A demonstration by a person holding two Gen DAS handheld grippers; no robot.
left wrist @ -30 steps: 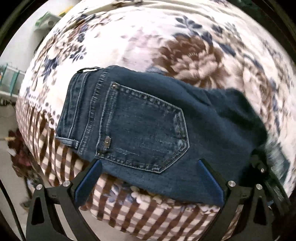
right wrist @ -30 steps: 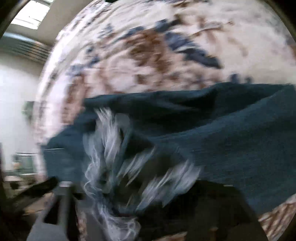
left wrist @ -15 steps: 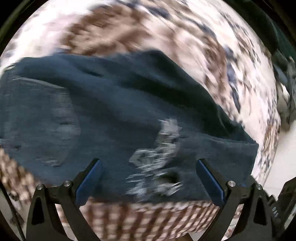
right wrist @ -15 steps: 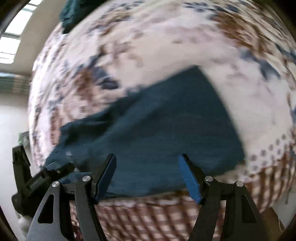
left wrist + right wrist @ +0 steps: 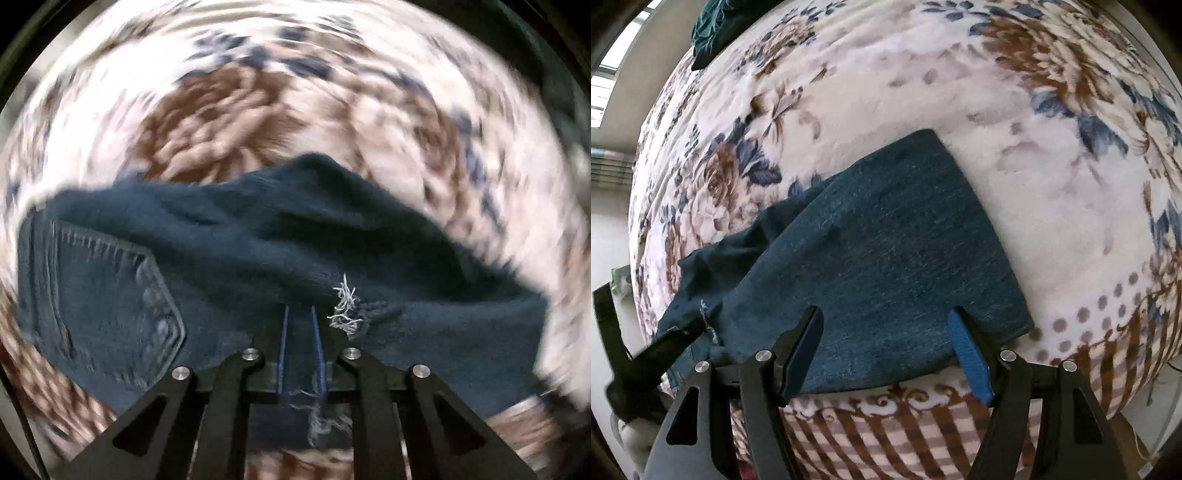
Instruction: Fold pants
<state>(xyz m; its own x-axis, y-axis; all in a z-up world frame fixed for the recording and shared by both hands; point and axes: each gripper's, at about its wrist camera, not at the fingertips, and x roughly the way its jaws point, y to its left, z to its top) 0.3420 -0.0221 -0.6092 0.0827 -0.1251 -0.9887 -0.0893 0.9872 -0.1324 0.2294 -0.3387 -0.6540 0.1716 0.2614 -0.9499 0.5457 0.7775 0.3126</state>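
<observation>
L gripper (image 5: 300, 314) closing on jeans (image 5: 258, 258) near edge by frayed rip (image 5: 345, 306), denim between pads. Long axis runs L-R along blanket (image 5: 1052, 184) front. R gripper (image 5: 886, 332) wide, empty, over leg end.

- The left gripper (image 5: 300, 314) points down at dark blue jeans (image 5: 258, 251), its jaws closing on a bunched ridge of denim that sits between the blue-edged pads.
- A frayed tear with pale threads (image 5: 345, 306) lies just right of the fingertips.
- A stitched back pocket (image 5: 122, 310) lies flat at the left.
- The jeans rest on a floral blanket (image 5: 229, 107) of cream, brown and navy, heavily blurred.
</observation>
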